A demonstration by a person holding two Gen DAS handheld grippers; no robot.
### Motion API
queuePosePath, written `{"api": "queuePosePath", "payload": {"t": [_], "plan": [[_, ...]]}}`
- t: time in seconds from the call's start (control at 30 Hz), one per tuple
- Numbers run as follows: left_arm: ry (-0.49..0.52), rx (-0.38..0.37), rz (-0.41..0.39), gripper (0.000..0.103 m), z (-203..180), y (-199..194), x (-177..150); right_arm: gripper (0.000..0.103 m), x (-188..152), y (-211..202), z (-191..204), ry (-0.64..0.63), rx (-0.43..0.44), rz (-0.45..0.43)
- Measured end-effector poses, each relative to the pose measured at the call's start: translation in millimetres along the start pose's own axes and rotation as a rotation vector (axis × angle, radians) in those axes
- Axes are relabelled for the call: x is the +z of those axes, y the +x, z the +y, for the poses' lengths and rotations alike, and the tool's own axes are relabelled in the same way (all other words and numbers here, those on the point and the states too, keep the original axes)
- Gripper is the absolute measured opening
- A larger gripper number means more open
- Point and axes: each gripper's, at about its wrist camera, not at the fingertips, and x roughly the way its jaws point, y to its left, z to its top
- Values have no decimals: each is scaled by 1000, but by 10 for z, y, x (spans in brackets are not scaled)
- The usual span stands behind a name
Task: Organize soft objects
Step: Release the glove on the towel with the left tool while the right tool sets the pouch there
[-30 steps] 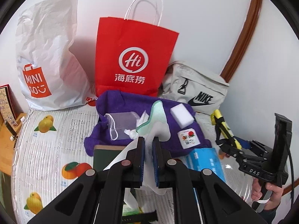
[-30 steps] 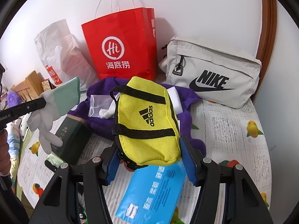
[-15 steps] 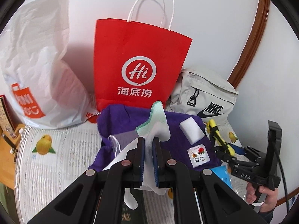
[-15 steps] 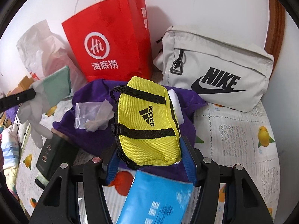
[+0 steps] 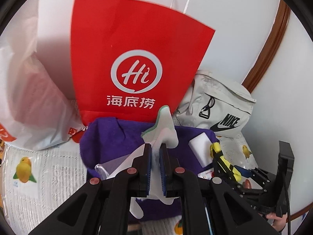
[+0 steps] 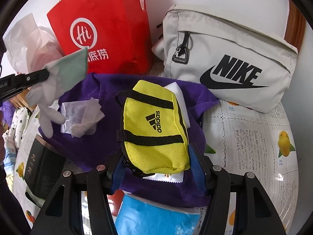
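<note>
Glove (image 5: 166,129), white with a green cuff: clamped flat between the closed jaws of the left gripper (image 5: 155,146), cuff sticking out past the tips, fingers hanging below. Yellow pouch (image 6: 156,129): held across its lower end by the right gripper (image 6: 156,156), jaws half spread and pressing on both sides.

Changed over the last second: carried closer to the back of the table. Red paper bag (image 5: 137,58) now looming much larger straight ahead of the left jaws; grey Nike bag (image 6: 225,58) grown larger ahead and right of the right jaws. Purple cloth (image 6: 93,146) now underneath both tools. Likely meaning: both soft items on their way to a bag, neither released yet.

Only in the left view: bag handles and upper edge, though not the inside; right gripper low at right, pouch a mere yellow sliver.

Only in the right view: whole glove side-on with drooping fingers, a mesh pouch (image 6: 78,115) on the cloth below it, a dark box (image 6: 41,166) lower left, a blue packet (image 6: 156,215) under the jaws.
</note>
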Motion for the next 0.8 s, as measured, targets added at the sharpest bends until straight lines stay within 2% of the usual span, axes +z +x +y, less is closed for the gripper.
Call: {"api": "queuePosePath", "payload": {"t": [0.23,0.57,0.63,0.7,0.8], "plan": [[-33,59,71,9,184,421,-39,60,29,150,-42,-5,-14,22],[-40,64,137,9,205,649,-137,61,33,257,-21,-19,-23,39],[-42,69,151,14,189,672,-145,62,32,253,-16,-14,-18,39],[-34,83,151,35,166,674,-147,64,36,230,-3,-17,-13,31],[-14,104,139,48,105,657,-147,65,40,187,16,-24,-13,18]]}}
